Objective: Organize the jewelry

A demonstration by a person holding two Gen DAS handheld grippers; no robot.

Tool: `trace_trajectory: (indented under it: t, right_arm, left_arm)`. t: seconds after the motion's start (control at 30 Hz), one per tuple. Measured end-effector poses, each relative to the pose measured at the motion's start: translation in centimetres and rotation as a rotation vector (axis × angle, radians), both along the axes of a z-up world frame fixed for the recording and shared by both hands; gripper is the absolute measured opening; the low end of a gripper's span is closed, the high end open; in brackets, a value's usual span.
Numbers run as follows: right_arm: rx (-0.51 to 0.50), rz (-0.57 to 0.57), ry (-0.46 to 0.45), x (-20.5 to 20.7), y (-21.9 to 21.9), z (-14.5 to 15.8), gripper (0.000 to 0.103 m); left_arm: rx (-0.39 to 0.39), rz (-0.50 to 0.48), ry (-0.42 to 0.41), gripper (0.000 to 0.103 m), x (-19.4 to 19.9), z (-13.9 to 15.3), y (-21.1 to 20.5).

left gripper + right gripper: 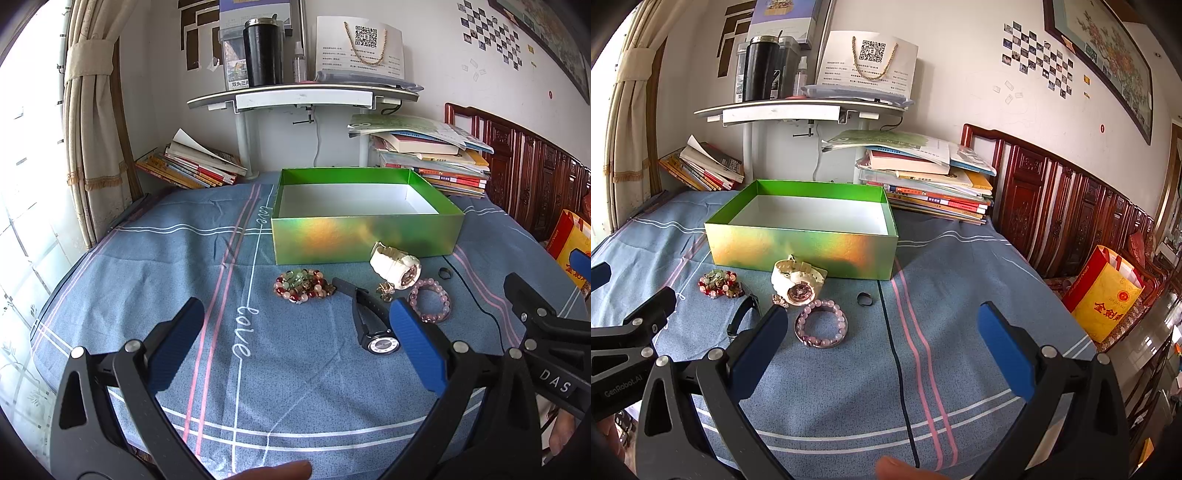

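An open green box (364,236) (801,247) with a white, empty inside stands on the blue cloth. In front of it lie a red-and-green bead bracelet (303,285) (720,283), a black watch (371,325) (742,317), a white watch (397,265) (794,282), a small gold piece (386,290) (780,301), a pink bead bracelet (432,301) (822,323) and a dark ring (444,273) (864,299). My left gripper (295,339) is open and empty, near the black watch. My right gripper (882,339) is open and empty, right of the pink bracelet.
Stacks of books (432,158) (923,177) and a white shelf (303,96) stand behind the box. A wooden headboard (1071,214) runs along the right. A yellow bag (1104,295) stands off the cloth's right edge. A thin black cable (897,354) crosses the cloth.
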State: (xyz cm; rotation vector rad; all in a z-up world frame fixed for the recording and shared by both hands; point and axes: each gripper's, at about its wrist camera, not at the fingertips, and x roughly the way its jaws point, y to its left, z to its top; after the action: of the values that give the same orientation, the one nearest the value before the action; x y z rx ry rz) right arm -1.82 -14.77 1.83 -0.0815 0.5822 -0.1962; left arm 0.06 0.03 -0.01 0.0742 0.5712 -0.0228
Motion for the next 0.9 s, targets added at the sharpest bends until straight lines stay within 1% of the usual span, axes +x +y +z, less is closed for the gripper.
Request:
trace_trajectory:
  t: [0.9]
  right_arm:
    - [0.004, -0.001, 0.001, 0.02, -0.16, -0.07, 0.101]
  left_arm:
    - [0.0, -0.001, 0.002, 0.1, 0.03, -0.01, -0.01]
